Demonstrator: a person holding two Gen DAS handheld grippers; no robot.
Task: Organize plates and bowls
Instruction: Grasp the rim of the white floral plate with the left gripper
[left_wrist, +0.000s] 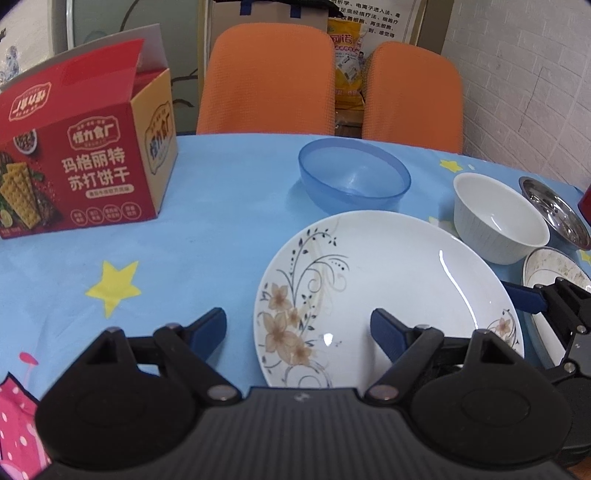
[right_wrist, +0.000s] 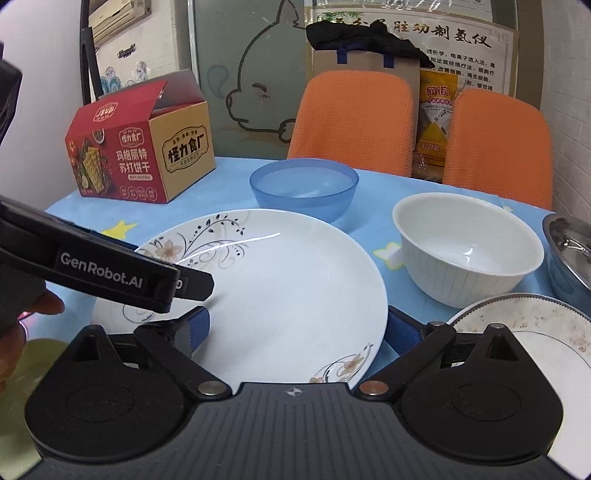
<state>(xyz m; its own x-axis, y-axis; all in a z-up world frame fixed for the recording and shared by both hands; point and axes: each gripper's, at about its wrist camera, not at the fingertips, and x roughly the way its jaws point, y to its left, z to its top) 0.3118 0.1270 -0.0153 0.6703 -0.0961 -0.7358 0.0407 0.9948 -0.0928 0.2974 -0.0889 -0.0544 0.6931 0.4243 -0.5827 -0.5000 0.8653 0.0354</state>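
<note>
Our left gripper (left_wrist: 298, 332) stands wide with nothing between its blue-padded fingers (left_wrist: 208, 328), spread across the left rim of the large white round plate with brown flower and black vine print (left_wrist: 388, 288); one finger is over the blue star-print tablecloth (left_wrist: 184, 229), the other above the plate's face. Whether either pad touches the plate we cannot tell. Our right gripper (right_wrist: 297, 332) is also wide and holds nothing, its fingers (right_wrist: 404, 332) set either side of the same plate's near right portion, the right finger just beside the rim.

From the right wrist view, our left gripper's black body crosses in from the left over the plate's left edge. Behind the plate sits the translucent blue plastic bowl (right_wrist: 303, 186), near its far rim. Right of the plate stands the white ribbed ceramic bowl (right_wrist: 467, 251), upright. Just in front of that lies a smaller speckled white plate with a dotted rim (right_wrist: 546, 332), and at the far right edge a shiny steel dish (right_wrist: 569, 240).

An opened red and tan cracker carton (right_wrist: 140, 162) stands at the table's far left. Two orange fabric chairs (right_wrist: 354, 122) are drawn up behind.
</note>
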